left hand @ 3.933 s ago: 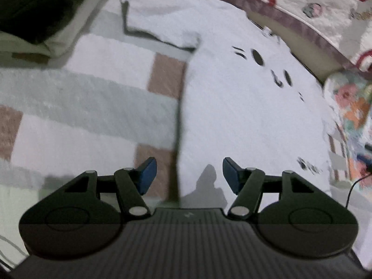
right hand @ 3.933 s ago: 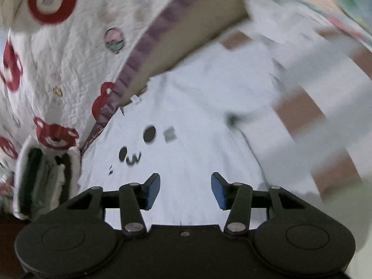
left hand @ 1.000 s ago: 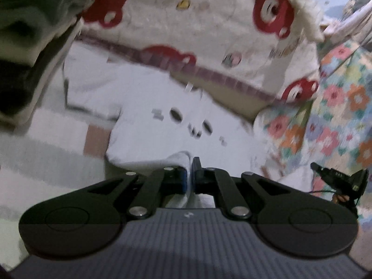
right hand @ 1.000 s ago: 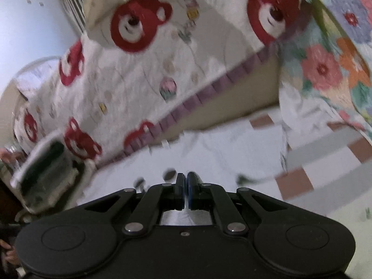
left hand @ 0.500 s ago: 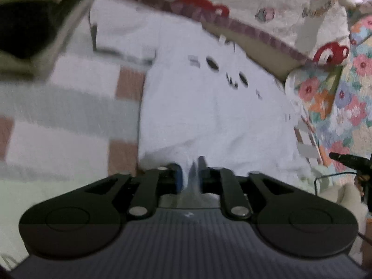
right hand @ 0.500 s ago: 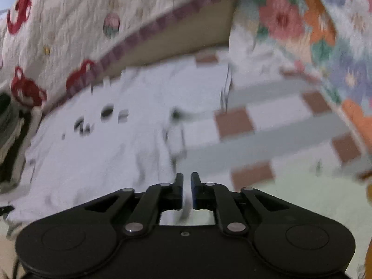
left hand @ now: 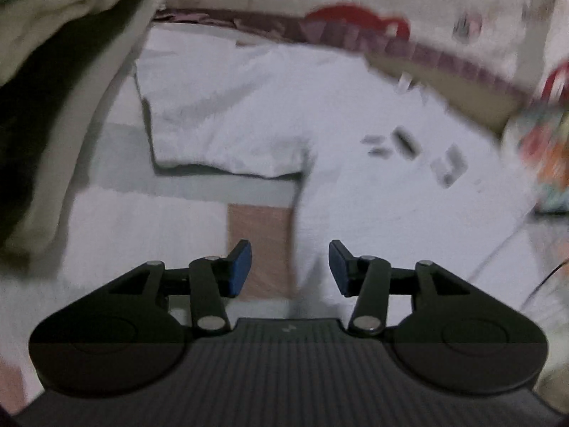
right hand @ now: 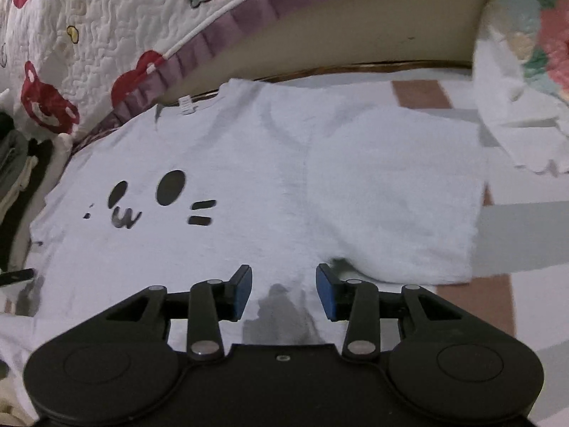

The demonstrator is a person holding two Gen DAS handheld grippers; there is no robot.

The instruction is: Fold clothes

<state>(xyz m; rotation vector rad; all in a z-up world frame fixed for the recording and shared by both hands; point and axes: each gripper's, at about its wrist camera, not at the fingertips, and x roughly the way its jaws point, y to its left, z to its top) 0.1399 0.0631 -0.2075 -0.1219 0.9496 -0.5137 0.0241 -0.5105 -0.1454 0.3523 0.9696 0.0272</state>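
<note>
Left-wrist view: the left hand-held gripper (left hand: 290,268) hangs with its blue pads spread and nothing between them. To its left rises a stack of folded clothes (left hand: 53,82); ahead and slightly left lies one sleeve (left hand: 227,135) of the white T-shirt (left hand: 391,213), whose side edge runs down between the pads over the checked bedspread (left hand: 149,227).

Right-wrist view: the right hand-held gripper (right hand: 283,293) is likewise spread and empty, poised low over the shirt near the underarm. Ahead and to its left sits a black printed cartoon face (right hand: 153,201); straight ahead, at the collar, a small white neck label (right hand: 186,104) shows, its writing too small to read. Ahead and to its right the other sleeve (right hand: 398,192) lies flat and extended. Beyond the shirt stands a quilt with red bears (right hand: 89,42); far right lies a floral cloth (right hand: 533,35).

Step in hand (judgement): the shirt lies spread face-up and unfolded, both sleeves out, so a lengthwise fold is due. The next move calls for each pair of pads to pinch one side's fabric and carry it inward without dragging the body. No brand is legible.
</note>
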